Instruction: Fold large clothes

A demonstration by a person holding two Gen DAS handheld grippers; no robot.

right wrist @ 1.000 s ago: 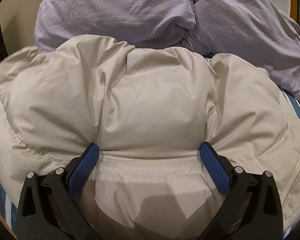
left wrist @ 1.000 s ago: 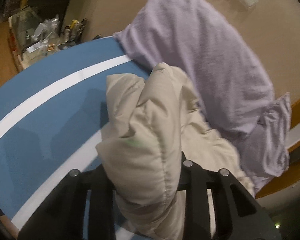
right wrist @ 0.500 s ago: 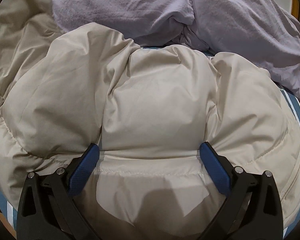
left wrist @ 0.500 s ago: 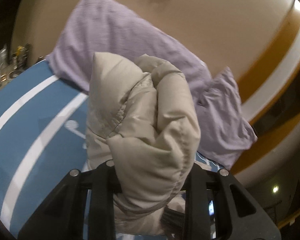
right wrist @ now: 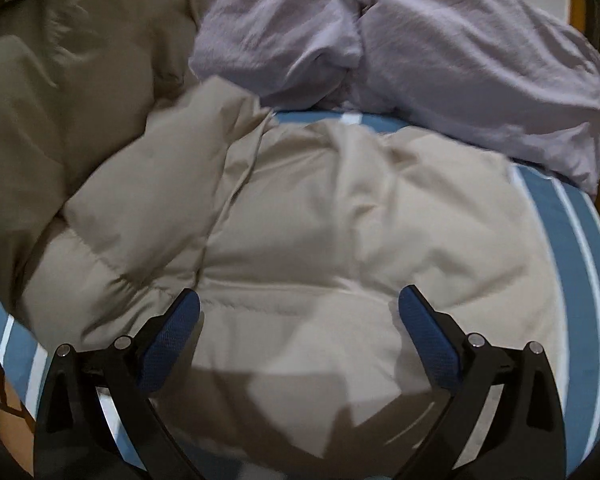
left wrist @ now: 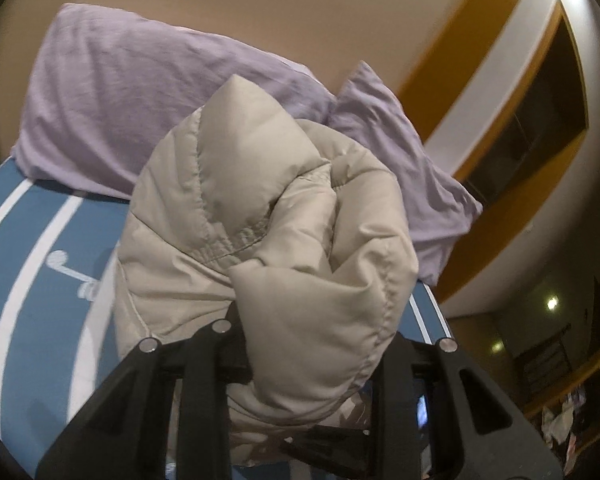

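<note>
A beige puffer jacket (right wrist: 340, 220) lies spread on the blue, white-striped bed cover (right wrist: 572, 248). In the left wrist view my left gripper (left wrist: 308, 344) is shut on a bunched fold of the jacket (left wrist: 268, 220), lifted off the bed; the cloth hides the pads. That lifted part hangs as a beige mass (right wrist: 52, 80) at the upper left of the right wrist view. My right gripper (right wrist: 300, 320) hovers just over the jacket's near part, open, with its blue pads (right wrist: 172, 336) wide apart and nothing clamped.
Two lilac pillows (left wrist: 132, 92) (right wrist: 460, 48) lie against the beige wall at the head of the bed. An orange and white frame (left wrist: 500, 92) runs along the right. The bed's edge drops off at right (left wrist: 436, 312).
My left gripper has swung up and rightward with the jacket fold, rolling as it went. The right gripper rose slightly off the jacket; more blue cover and the lifted cloth now show.
</note>
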